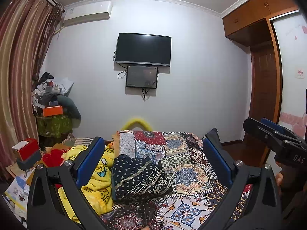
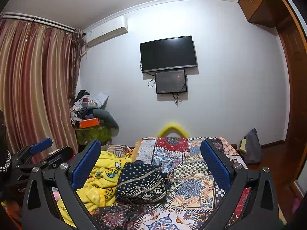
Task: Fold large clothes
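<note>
A folded dark navy garment point(image 1: 140, 178) with white dots and geometric bands lies on the patchwork bed cover point(image 1: 191, 172). My left gripper point(image 1: 153, 159) hovers above it, open, nothing between its blue pads point(image 1: 90, 163). In the right wrist view the same garment point(image 2: 142, 182) sits below and between the fingers of my right gripper point(image 2: 151, 163), which is also open and empty. Each gripper shows in the other's view: the right gripper point(image 1: 257, 126) at the far right, the left gripper point(image 2: 51, 149) at the far left. Neither touches the cloth.
A crumpled yellow cartoon blanket point(image 1: 96, 176) lies left of the garment. Boxes and papers point(image 1: 26, 153) crowd the left side, with a cluttered stand point(image 1: 53, 111) by the curtain. A dark bag point(image 2: 249, 147) stands on the floor at the bed's right. A TV point(image 1: 144, 49) hangs on the far wall.
</note>
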Available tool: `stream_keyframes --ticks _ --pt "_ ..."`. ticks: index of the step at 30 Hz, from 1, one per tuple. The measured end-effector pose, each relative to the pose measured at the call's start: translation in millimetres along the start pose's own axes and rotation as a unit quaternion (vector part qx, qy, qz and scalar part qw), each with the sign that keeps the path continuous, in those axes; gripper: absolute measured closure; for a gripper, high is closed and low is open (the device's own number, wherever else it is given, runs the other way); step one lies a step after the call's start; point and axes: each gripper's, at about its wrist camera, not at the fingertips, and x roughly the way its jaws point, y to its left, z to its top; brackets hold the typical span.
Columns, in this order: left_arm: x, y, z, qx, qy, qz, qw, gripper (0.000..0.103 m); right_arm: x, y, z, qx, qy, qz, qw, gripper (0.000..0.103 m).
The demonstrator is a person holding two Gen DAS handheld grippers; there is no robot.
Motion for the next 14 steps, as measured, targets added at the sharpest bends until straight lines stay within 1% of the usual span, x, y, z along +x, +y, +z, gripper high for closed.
stream_keyframes --ticks 14 --pt "-2.1 -3.5 0.5 0.008 0.001 -0.009 0.9999 0.0 -0.5 -3.4 0.3 0.014 0.003 0.001 1.0 0.0"
